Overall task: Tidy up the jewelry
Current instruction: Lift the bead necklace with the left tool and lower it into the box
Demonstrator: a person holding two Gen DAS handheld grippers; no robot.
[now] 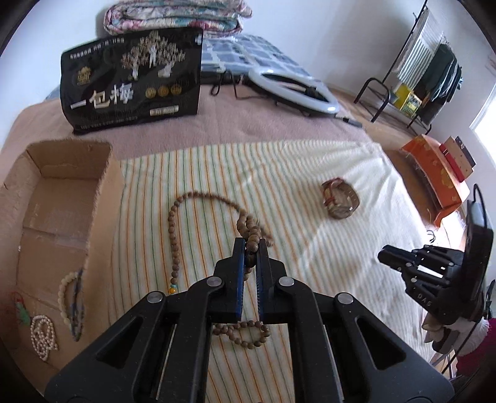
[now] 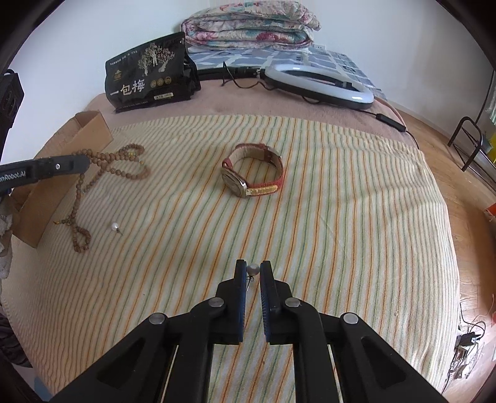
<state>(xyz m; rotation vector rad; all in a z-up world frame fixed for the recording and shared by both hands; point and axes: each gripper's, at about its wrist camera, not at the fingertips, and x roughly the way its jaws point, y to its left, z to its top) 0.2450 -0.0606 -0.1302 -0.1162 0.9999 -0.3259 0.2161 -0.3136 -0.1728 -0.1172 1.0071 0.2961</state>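
My left gripper (image 1: 251, 245) is shut on a long brown wooden bead necklace (image 1: 173, 226) that trails over the striped towel (image 1: 217, 173); the necklace also shows in the right wrist view (image 2: 121, 164). A cardboard box (image 1: 62, 198) at the left holds white bead bracelets (image 1: 43, 338) and a blue strand. My right gripper (image 2: 253, 269) has its jaws close around a pearl earring (image 2: 253, 269) on the towel, with a small gap at the right pad. A second pearl earring (image 2: 115, 227) lies at the left. A red-strapped watch (image 2: 252, 173) lies mid-towel.
A black snack bag (image 1: 133, 77), a ring light (image 1: 294, 90) with its cable, and folded quilts (image 2: 251, 28) sit at the back of the bed. An orange box (image 1: 437, 173) and a clothes rack (image 1: 418, 77) stand to the right. The box also shows in the right wrist view (image 2: 90, 127).
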